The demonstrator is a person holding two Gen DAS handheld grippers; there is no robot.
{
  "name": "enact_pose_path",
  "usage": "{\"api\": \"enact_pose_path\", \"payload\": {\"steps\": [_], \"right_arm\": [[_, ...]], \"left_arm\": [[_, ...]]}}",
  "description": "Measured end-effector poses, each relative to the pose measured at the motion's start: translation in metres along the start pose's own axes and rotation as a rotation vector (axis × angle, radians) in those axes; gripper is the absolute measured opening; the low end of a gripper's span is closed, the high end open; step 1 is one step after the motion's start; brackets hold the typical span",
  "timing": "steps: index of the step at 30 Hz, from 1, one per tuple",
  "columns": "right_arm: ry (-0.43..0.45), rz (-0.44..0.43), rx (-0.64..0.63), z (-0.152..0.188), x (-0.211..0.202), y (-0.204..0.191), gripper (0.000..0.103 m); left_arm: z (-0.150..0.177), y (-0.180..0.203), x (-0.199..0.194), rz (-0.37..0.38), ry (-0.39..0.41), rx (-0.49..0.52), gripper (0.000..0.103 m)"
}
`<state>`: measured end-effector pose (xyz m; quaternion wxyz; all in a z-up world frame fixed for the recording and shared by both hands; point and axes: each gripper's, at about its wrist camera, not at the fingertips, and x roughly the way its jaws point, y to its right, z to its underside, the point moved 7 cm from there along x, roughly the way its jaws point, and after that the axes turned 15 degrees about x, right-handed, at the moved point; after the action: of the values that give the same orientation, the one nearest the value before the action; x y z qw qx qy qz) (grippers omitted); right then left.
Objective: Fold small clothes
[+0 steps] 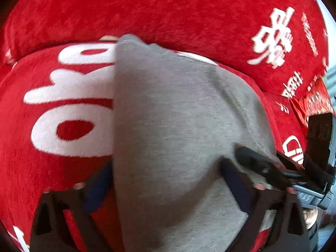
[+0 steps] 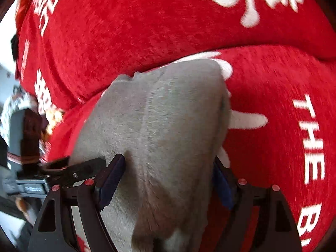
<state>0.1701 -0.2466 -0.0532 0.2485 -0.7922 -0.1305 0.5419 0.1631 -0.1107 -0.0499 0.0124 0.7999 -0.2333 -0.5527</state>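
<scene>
Mid-fold: grey garment [image 1: 168, 115] bunched, not flat on red blanket [image 1: 189, 10]. Left gripper [image 1: 166, 176] spread around cloth; right gripper [image 2: 170, 180] likewise spread, straddling it.

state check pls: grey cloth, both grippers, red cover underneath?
Grey knit garment: draped lengthwise between both grippers' fingers, creased down the middle, not yet a flat fold.
Left gripper: jaws wide apart, cloth running between them; grip cannot be told.
Right gripper: jaws apart, cloth bunched between the blue pads; grip unclear.
Red plush cover with white lettering: spread under the garment, wrinkled.
</scene>
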Motion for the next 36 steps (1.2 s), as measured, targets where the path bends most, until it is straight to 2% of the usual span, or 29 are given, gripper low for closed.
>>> {"api": "enact_pose_path", "payload": {"steps": [1,3,6,11,15,21,36], "right_arm": [[0.006,0.006,-0.013,0.0,0.001,-0.003,0.07],[0.013,-0.002,-0.03,0.0,-0.002,-0.007,0.05],[0.041,0.031,-0.075,0.0,-0.008,-0.013,0.041],[0.103,0.112,-0.173,0.003,-0.018,-0.029,0.038],[0.132,0.119,-0.204,0.004,-0.028,-0.037,0.036],[0.159,0.123,-0.24,0.009,-0.042,-0.05,0.036],[0.202,0.147,-0.267,0.03,-0.073,-0.076,0.035]], "left_arm": [[-0.001,0.002,-0.001,-0.013,0.005,0.01,0.083],[-0.003,0.004,-0.003,-0.033,0.013,0.026,0.073],[-0.005,0.008,-0.01,-0.065,0.028,0.059,0.061],[-0.007,0.017,-0.018,-0.139,0.04,0.122,0.05],[-0.004,0.017,-0.025,-0.155,0.047,0.131,0.044],[0.001,0.025,-0.037,-0.196,0.06,0.165,0.043],[0.011,0.044,-0.077,-0.209,0.092,0.183,0.043]]}}
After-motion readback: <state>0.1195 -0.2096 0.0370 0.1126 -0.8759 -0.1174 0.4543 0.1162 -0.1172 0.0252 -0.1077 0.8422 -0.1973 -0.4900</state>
